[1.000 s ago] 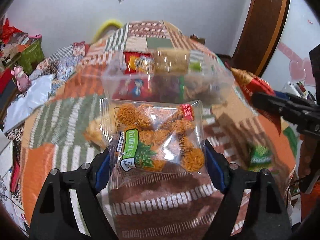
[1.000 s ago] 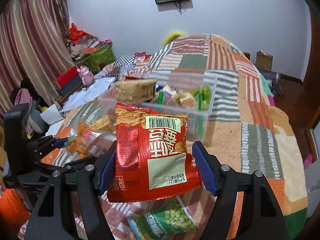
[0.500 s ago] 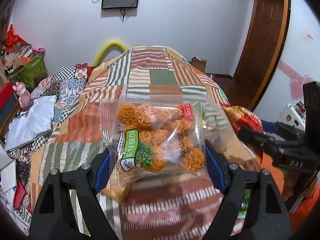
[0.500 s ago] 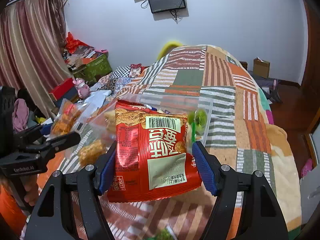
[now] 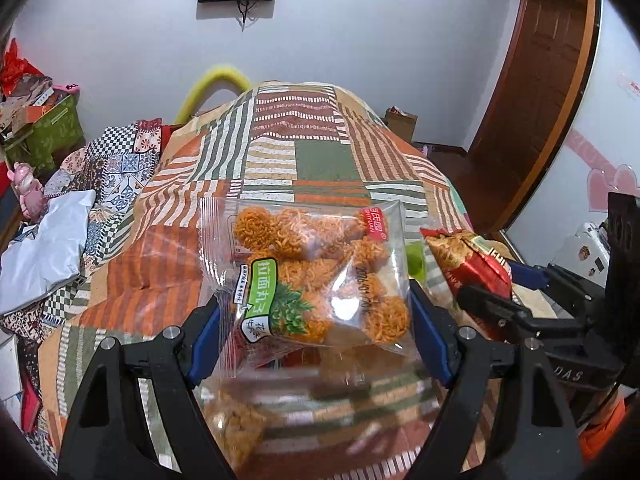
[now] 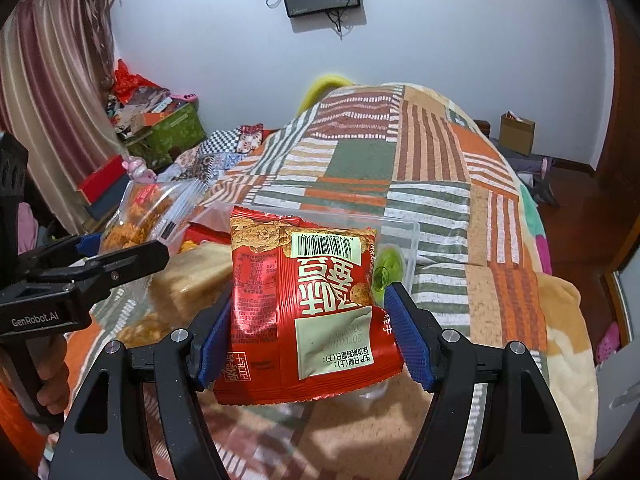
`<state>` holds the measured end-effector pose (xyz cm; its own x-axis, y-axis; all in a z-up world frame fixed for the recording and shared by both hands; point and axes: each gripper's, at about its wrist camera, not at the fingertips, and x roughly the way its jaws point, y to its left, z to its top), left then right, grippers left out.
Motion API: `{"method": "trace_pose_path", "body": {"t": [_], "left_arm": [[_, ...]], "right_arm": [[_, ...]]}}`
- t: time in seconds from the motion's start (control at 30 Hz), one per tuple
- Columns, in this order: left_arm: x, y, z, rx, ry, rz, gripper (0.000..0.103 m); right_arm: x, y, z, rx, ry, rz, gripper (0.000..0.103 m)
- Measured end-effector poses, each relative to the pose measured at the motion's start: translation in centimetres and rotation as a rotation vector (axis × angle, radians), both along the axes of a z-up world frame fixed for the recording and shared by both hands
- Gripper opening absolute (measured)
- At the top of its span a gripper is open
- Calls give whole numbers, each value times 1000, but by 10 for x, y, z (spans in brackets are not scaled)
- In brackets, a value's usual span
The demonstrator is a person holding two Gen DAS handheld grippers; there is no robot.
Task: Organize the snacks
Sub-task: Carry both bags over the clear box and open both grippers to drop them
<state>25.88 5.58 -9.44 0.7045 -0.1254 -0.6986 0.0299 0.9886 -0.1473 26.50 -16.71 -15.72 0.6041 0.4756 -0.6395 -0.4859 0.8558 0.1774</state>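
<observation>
clear bag (image 5: 316, 276) in the left gripper (image 5: 314, 334) is glossy see-through plastic, crinkly, rough noodle balls showing inside. red bag (image 6: 306, 304) in the right gripper (image 6: 310, 344) is shiny foil-look film with glare streaks. both grippers look like matt black plastic, ribbed blue pads (image 6: 408, 340), small metal screws. quilt (image 5: 320, 144) is soft matt cloth. bin (image 6: 400, 236) is clear smooth plastic. door (image 5: 536, 92) is semi-gloss dark wood.

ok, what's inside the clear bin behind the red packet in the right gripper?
Right wrist view: the clear bin holds a pale wafer block, a green jelly cup and a red-yellow pack at its back left. The red packet covers the bin's middle, so anything there is hidden.
</observation>
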Motion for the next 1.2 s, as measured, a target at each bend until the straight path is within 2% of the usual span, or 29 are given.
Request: {"method": "trace_pose_path", "body": {"t": [0.47, 0.7, 0.93, 1.2], "left_arm": [[40, -8, -18, 33, 40, -20, 82], [48, -8, -30, 20, 82, -18, 88], [41, -7, -26, -3, 72, -29, 88], [9, -13, -8, 35, 20, -37, 88]], "right_arm": [[24, 25, -18, -77, 0, 37, 69], [30, 28, -25, -81, 35, 42, 72], [25, 23, -17, -64, 23, 49, 72], [6, 16, -6, -79, -14, 42, 72]]}}
